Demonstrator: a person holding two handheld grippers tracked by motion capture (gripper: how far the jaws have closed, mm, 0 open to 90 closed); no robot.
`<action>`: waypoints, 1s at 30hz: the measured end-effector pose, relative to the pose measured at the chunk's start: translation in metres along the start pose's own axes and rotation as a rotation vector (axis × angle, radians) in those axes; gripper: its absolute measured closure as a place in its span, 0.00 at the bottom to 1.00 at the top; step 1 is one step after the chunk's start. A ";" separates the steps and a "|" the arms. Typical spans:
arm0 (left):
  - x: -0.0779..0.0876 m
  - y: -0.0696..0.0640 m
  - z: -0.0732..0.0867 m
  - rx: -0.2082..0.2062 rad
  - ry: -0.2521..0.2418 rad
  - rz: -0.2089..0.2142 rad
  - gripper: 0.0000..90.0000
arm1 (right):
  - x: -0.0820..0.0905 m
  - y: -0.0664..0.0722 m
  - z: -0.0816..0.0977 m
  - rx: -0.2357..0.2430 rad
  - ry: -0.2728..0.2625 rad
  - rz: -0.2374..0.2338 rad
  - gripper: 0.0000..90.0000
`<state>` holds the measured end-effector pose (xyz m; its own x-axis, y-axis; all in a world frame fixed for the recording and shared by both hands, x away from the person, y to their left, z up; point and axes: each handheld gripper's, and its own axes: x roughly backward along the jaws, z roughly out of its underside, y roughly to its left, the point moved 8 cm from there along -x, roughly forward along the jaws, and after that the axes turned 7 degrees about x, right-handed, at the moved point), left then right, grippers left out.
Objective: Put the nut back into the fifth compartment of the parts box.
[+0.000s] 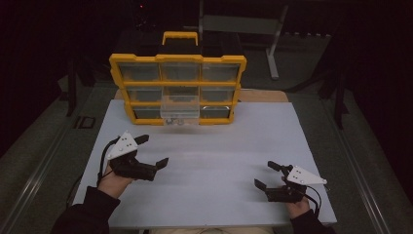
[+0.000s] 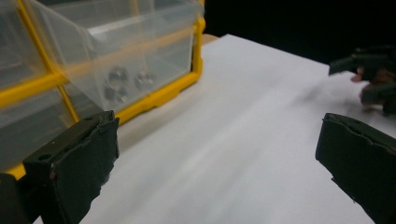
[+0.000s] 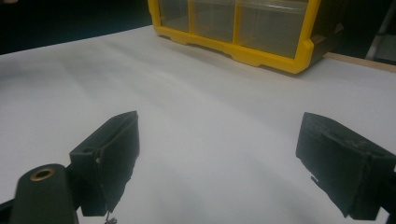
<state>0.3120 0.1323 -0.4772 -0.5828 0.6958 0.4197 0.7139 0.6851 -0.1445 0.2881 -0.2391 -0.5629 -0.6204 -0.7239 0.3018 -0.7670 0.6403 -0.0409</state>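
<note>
I have both tongs over the white counter (image 1: 204, 161), and each pair stands wide open with nothing between its jaws. My left tongs (image 1: 155, 150) are at the left side of the counter, in front of the yellow drawer cabinet (image 1: 178, 58) and near it. My right tongs (image 1: 267, 174) are at the right side, close to the near edge and well apart from the cabinet.

The cabinet stands upright at the far edge of the counter and has three rows of clear drawers. One clear drawer (image 1: 180, 108) in the middle column is pulled out toward me and tilts a little downward. From the high view I cannot tell exactly which row it belongs to. In the left gripper view this drawer (image 2: 121, 51) is just beyond the left jaw, and some small round metal pieces (image 2: 123, 81) lie on its bottom. I cannot tell what these pieces are. In the same view the right tongs (image 2: 369, 77) appear far off at the right. In the right gripper view the cabinet (image 3: 243, 35) is at the top, and the counter (image 3: 210, 116) lies bare between the jaws.
</note>
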 end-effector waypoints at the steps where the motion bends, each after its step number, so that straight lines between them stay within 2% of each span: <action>1: 0.000 -0.001 0.003 -0.004 0.003 0.003 0.00 | 0.000 0.000 0.000 0.001 0.000 0.000 0.15; 7: 0.002 -0.004 0.022 0.005 0.006 0.033 0.00 | 0.000 0.000 0.000 0.000 0.002 0.001 0.15; 19: 0.005 -0.008 0.058 0.014 0.009 0.052 0.00 | 0.000 0.000 0.000 -0.003 0.002 0.001 0.15; 21: 0.006 -0.008 0.061 0.018 0.008 0.052 0.00 | 0.000 0.000 0.000 -0.003 0.002 0.001 0.15; 27: 0.005 -0.006 0.081 0.064 0.017 0.046 0.00 | 0.000 0.000 0.001 0.000 0.003 0.002 0.15; 30: 0.006 -0.002 0.089 0.055 0.029 0.019 0.00 | 0.000 0.000 0.001 -0.006 0.007 0.002 0.15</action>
<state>0.2720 0.1544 -0.5540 -0.5573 0.7028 0.4422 0.7019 0.6833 -0.2013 0.2879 -0.2396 -0.5638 -0.6209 -0.7208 0.3082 -0.7648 0.6433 -0.0362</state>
